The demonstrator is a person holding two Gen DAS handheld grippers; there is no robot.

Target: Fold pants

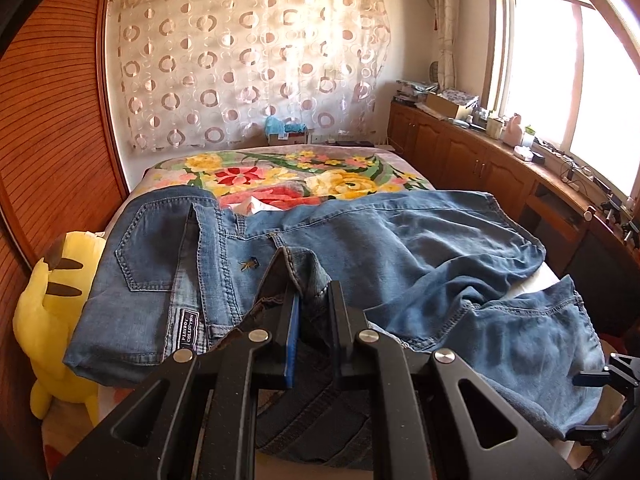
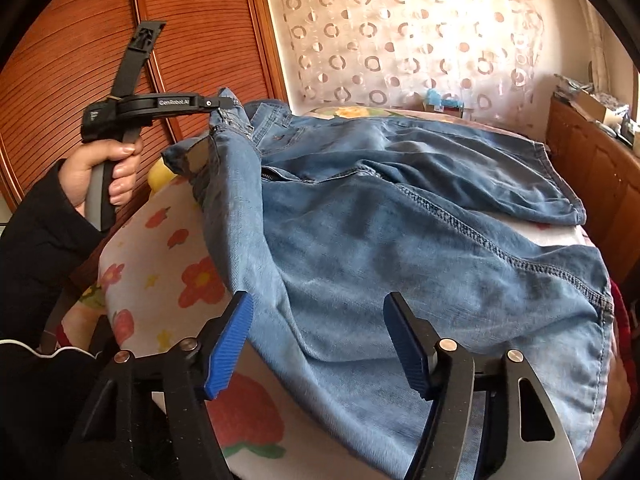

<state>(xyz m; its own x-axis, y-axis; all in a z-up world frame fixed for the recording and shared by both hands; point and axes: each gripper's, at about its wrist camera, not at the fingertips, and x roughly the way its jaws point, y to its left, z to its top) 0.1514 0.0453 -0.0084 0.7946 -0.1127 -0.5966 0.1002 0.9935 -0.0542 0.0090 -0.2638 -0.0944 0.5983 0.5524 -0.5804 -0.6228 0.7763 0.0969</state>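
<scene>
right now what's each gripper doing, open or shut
left gripper: shut on the jeans, lifting a fold.
right gripper: open, holding nothing, over the jeans.

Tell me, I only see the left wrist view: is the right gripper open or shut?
Observer: Open. The right gripper has its blue pads wide apart, and the light blue denim pants lie just ahead of them, ungripped.
Operator: How high is the left gripper's pinch?
Observer: The left gripper holds the pants' waist end lifted above the flower-print bed sheet, with the fabric draping down from it.
</scene>
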